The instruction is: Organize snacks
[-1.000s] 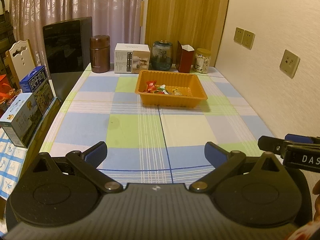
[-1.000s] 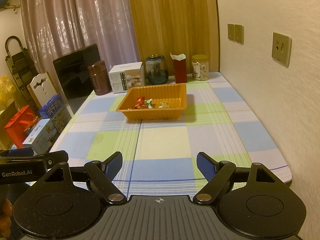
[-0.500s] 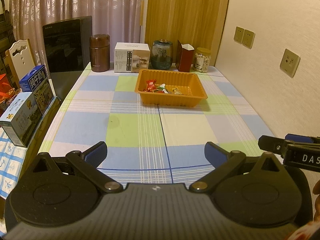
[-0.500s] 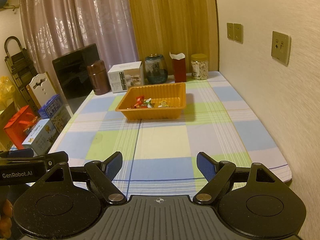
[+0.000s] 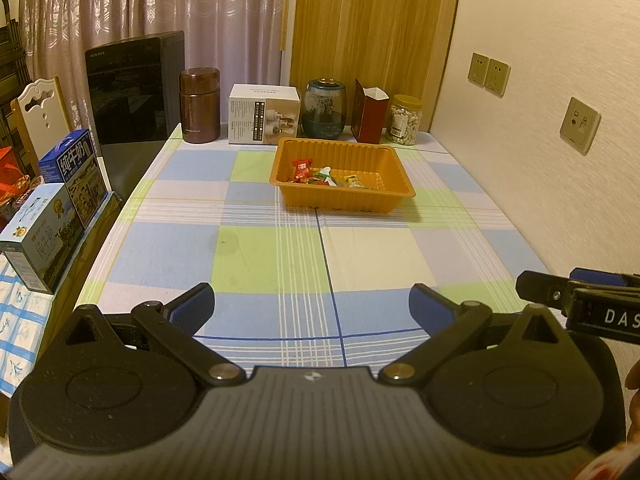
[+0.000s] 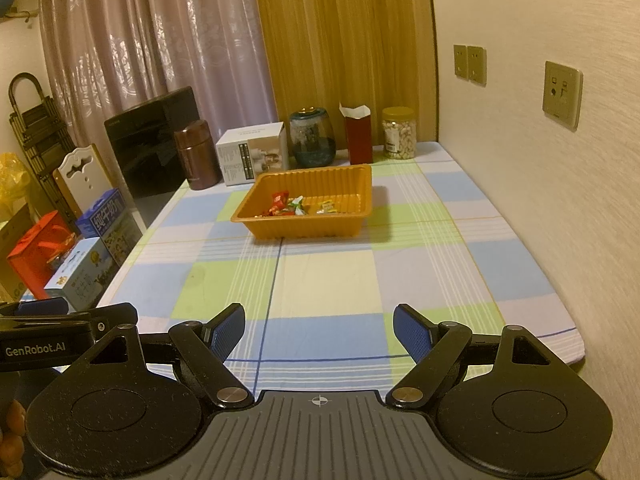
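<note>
- Both the left gripper (image 5: 311,306) and the right gripper (image 6: 319,329) hover over the near edge of the surface (image 5: 280,256), fingers spread wide, holding nothing.
- Judged next step: reach forward to the tray (image 5: 396,196), come in from above, and pinch one wrapper at a time.
- The snacks (image 5: 326,174) are small bright wrapped sweets, lying loose inside the orange tray at the far middle.
</note>
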